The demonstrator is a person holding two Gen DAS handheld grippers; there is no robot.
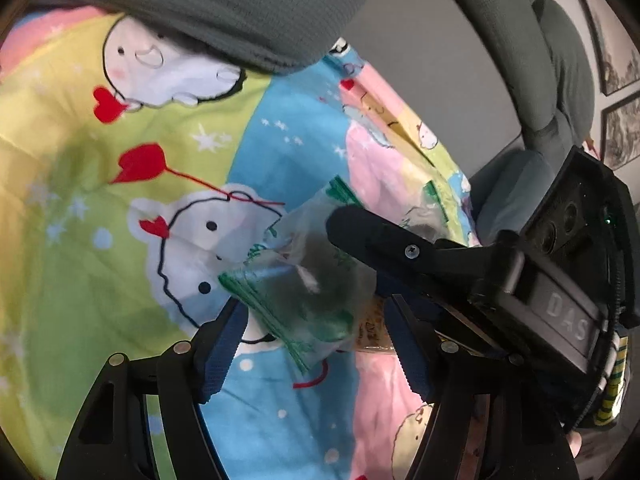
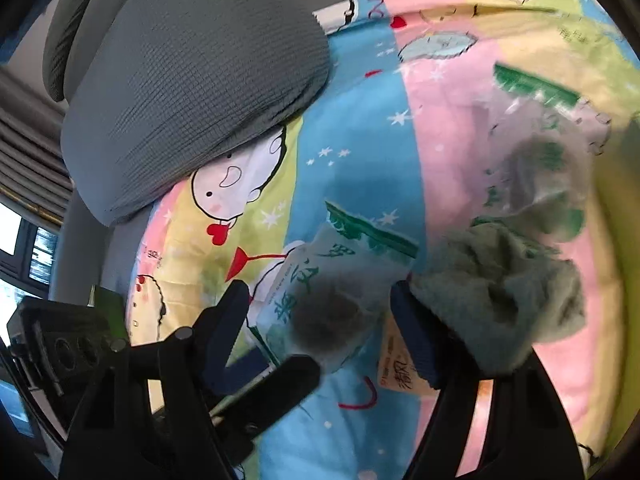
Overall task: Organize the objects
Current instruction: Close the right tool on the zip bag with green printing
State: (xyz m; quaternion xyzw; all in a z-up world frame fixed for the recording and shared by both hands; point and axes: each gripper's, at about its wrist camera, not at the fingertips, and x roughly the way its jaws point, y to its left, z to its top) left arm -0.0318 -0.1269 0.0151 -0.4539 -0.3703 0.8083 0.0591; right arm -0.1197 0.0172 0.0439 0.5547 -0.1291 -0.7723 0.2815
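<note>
A clear zip bag with green print holds a dark item and lies on the colourful cartoon bedsheet. My left gripper is open, its blue pads on either side of the bag's near end. My right gripper is open over the same bag; its finger reaches in from the right in the left wrist view. A second clear bag with a dark item lies further right. A green-grey cloth lies beside my right finger. A small orange label lies under it.
A large grey cushion rests on the sheet at the back; it also shows in the left wrist view. Framed pictures hang on the wall at right. A window with blinds is at left.
</note>
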